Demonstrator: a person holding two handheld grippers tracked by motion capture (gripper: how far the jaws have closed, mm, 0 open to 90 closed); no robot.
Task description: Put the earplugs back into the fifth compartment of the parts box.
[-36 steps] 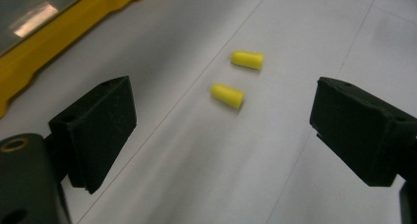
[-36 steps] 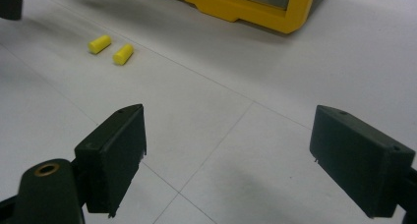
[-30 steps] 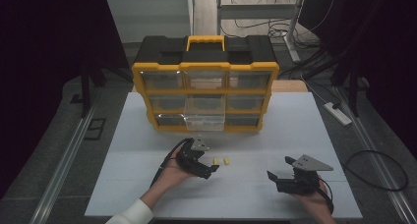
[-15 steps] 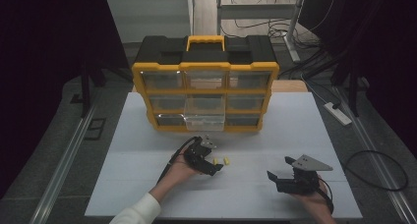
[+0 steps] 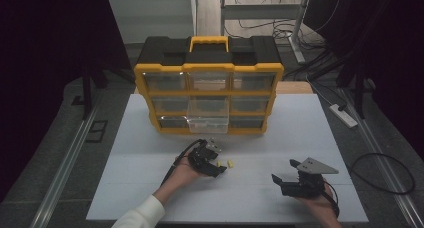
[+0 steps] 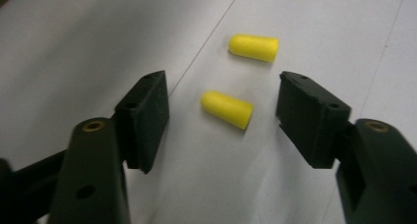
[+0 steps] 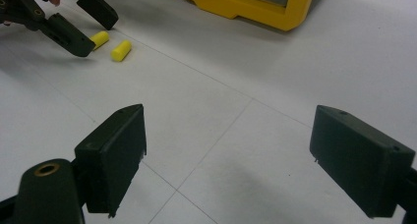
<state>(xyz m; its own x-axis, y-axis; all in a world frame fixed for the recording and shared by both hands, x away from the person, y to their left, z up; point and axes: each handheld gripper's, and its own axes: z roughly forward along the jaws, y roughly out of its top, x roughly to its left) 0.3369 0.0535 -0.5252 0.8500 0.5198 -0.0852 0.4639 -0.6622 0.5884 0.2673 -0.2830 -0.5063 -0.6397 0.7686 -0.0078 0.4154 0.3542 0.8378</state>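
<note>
Closing on the near earplug [image 6: 226,109]: left gripper [image 6: 222,117] half-open, jaws straddling it untouched. Soft, light foam, likely rolls; pinch mid-body. Right gripper [image 7: 228,157] wide, empty.

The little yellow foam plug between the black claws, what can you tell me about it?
The small yellow foam earplug is a stubby cylinder with one rounded end and one flat end, soft-looking and matte. It lies on its side on the white table, between the two black jaws of the left gripper, which have just been closing around it but do not touch it yet. A second yellow foam earplug lies just beyond it, apart.
</note>
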